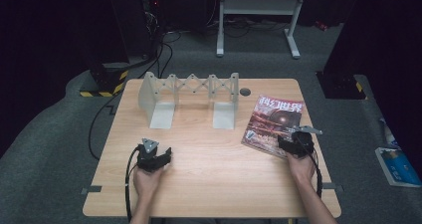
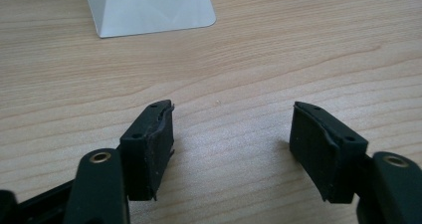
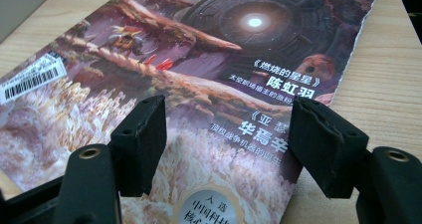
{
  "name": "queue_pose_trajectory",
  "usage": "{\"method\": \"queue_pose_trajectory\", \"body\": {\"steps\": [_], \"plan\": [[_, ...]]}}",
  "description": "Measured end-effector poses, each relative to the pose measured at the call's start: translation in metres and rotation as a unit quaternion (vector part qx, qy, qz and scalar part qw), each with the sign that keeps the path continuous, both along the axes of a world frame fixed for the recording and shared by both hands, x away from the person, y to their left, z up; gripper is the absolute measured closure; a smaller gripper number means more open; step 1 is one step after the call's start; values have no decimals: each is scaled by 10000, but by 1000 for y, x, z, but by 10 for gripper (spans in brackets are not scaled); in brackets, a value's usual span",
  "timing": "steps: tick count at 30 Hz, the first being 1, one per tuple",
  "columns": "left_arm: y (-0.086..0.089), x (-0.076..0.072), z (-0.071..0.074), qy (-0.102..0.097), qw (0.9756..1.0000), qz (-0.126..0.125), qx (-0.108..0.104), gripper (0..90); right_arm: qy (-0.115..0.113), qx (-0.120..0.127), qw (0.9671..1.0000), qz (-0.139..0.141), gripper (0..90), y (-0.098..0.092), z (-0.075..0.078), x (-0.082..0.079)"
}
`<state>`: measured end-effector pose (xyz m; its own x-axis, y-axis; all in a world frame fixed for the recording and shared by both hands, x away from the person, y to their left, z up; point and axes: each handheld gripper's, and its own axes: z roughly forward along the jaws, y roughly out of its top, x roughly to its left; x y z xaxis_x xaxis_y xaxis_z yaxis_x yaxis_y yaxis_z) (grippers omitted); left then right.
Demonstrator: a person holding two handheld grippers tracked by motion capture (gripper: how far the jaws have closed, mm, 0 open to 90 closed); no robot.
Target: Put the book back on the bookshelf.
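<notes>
Now: right gripper (image 3: 226,149) spread wide over the magazine's (image 3: 199,84) near edge, nothing pinched.
Magazine lies flat at the table's (image 1: 209,159) right side, right of the expandable rack (image 1: 191,97). Left gripper (image 2: 231,144) open, idle on bare wood. Likely approach step; next move needs a jaw under the cover edge.

grey expanding book rack (image 1: 191,98) stands on the wooden table (image 1: 209,174), well beyond the fingers.
</notes>
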<state>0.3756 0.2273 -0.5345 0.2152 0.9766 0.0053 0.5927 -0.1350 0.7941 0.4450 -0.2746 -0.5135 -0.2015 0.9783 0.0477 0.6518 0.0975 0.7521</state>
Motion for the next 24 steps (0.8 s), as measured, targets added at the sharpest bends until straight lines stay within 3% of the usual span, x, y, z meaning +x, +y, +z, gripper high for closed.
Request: {"method": "queue_pose_trajectory", "body": {"steps": [14, 17, 18, 19, 24], "plan": [[0, 0, 0, 5, 10000, -8, -16, 328, 64, 48, 9998, -158, 268, -7, -1, 3], [0, 0, 0, 5, 10000, -9, -28, 327, 251, 172, 9992, -242, 250, -9, -5, 4], [0, 0, 0, 3, 10000, -1, -39, 326, 209, 180, 9994, -233, 250, -10, -7, 3], [0, 1, 0, -8, 10000, 24, -60, 325, 145, 341, 9988, -317, 266, -13, -9, 1], [0, 1, 0, -9, 10000, 32, -35, 322, -46, 228, 9994, -246, 269, -12, -12, -1]]}}
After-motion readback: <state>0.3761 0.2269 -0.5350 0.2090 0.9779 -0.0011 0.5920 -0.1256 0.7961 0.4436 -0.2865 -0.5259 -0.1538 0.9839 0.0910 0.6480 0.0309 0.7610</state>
